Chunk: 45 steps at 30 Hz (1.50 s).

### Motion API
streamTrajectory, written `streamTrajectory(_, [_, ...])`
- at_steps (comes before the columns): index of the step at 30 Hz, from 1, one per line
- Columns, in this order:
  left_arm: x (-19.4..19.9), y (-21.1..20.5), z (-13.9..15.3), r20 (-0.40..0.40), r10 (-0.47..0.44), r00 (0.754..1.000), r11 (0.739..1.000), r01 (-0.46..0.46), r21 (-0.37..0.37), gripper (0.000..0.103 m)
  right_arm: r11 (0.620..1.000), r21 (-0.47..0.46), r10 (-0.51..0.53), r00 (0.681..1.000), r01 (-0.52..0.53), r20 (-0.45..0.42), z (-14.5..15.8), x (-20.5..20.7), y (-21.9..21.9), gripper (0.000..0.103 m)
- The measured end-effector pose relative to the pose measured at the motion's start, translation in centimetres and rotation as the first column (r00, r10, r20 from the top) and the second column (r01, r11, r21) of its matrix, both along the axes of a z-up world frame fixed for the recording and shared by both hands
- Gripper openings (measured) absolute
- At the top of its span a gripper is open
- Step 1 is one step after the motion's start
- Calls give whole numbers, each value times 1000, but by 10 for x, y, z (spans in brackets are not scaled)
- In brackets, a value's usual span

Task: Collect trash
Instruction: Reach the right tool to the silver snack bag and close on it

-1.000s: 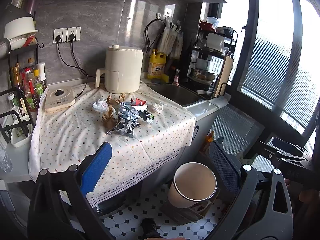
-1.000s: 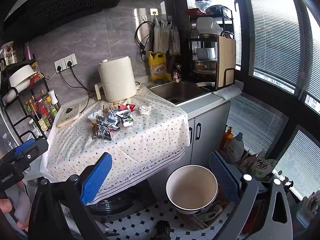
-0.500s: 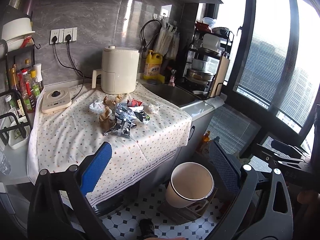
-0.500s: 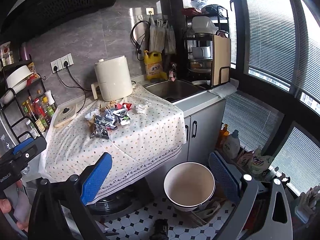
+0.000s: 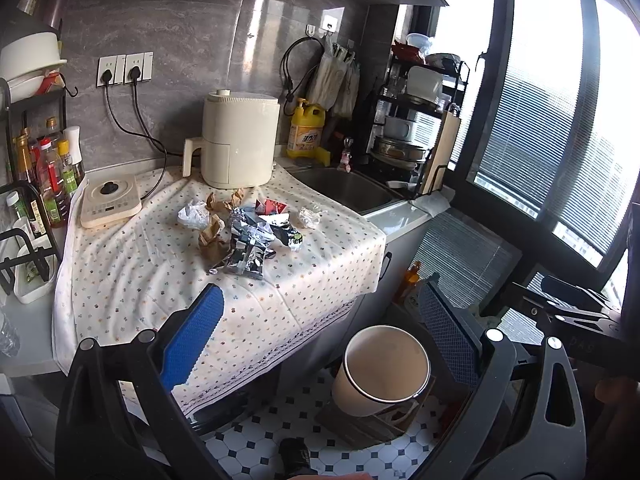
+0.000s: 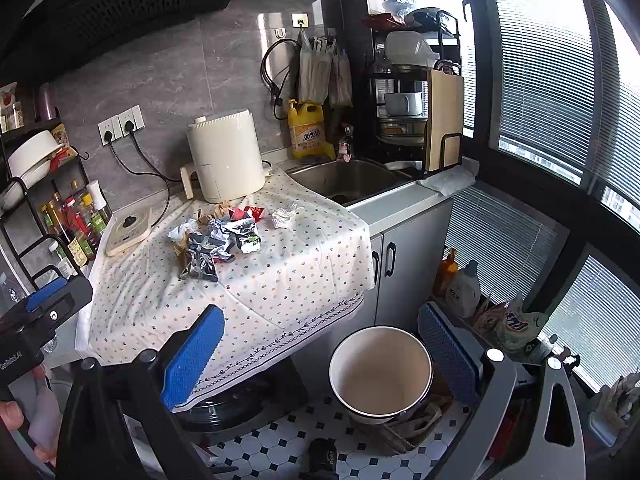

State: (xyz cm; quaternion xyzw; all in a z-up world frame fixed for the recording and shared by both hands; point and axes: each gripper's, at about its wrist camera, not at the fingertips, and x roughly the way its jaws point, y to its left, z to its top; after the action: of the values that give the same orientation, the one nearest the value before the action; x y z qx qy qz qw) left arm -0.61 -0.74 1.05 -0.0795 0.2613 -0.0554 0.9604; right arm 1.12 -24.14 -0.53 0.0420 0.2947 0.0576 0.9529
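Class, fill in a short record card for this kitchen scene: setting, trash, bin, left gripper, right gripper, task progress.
setting: counter under a dotted cloth, sink beside it
trash: wrappers piled on the cloth, in front of the air fryer
bin: bucket on the floor below the counter edge, looks empty
left gripper: open, holds nothing
right gripper: open, holds nothing
task progress: nothing picked up yet
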Motion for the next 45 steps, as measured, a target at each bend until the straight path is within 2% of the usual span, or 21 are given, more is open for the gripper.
streamTrajectory(8, [27, 29, -12, -23, 29, 999, 999, -29, -25, 97, 999, 8, 41, 998, -41, -38, -9, 35, 24, 95])
streamTrajectory(14, [59, 60, -29, -62, 77, 995, 996, -80, -49, 96, 993, 27, 112, 991, -111, -69, -19, 78, 48, 95])
streamTrajectory(17, [82, 75, -40, -90, 95, 991, 993, -101, -57, 90, 989, 40, 144, 985, -141, -100, -27, 105, 58, 94])
streamTrajectory(21, [116, 92, -59, -144, 118, 983, 990, -128, -64, 77, 981, 49, 191, 972, -185, -138, -36, 141, 74, 85])
streamTrajectory(25, [144, 106, -72, -165, 130, 978, 986, -146, -86, 76, 976, 35, 220, 960, -217, -176, -47, 176, 91, 83])
streamTrajectory(30, [180, 107, -89, -195, 117, 974, 984, -141, -111, 76, 968, 6, 245, 943, -250, -225, -62, 215, 104, 75])
streamTrajectory(37, [230, 86, -121, -239, 83, 967, 988, -112, -110, 76, 964, -7, 254, 929, -265, -269, -81, 257, 100, 74])
streamTrajectory(45, [271, 71, -154, -300, 84, 950, 994, -102, -44, 75, 956, 4, 279, 911, -292, -304, -101, 291, 101, 74])
